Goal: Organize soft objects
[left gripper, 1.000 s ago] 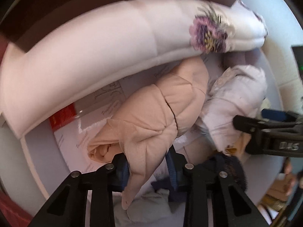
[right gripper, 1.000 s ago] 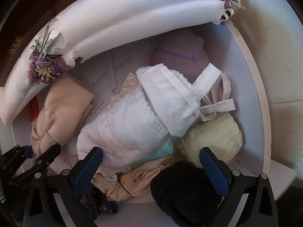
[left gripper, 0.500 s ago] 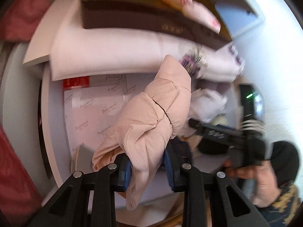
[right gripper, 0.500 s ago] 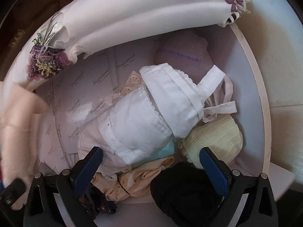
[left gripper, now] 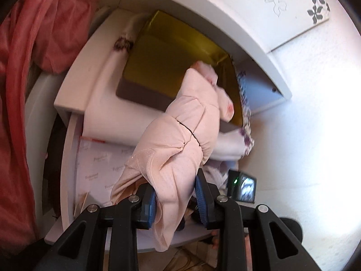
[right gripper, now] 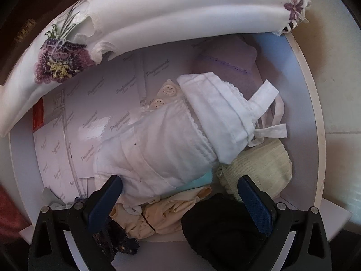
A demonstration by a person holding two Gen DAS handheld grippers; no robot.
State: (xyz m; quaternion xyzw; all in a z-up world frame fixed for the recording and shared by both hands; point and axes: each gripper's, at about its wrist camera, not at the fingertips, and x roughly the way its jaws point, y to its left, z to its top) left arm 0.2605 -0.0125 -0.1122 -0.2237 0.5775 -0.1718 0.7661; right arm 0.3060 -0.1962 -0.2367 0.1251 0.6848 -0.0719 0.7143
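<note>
Because its jaws pinch the peach bundle (left gripper: 178,158) low at the loose end, the left gripper (left gripper: 174,203) carries it hanging clear above the drawer (left gripper: 67,149). Over the white garment (right gripper: 162,149) in the drawer, the right gripper (right gripper: 180,196) hovers, jaws wide and empty, likely to pick next.

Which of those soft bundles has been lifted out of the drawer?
The peach-pink bundle, clamped in the left gripper; the white, yellow and black ones lie in the drawer.

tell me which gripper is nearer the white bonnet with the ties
Right. The right gripper hovers open just above the white bonnet in the drawer. The left gripper is lifted away, shut on the peach garment.
</note>
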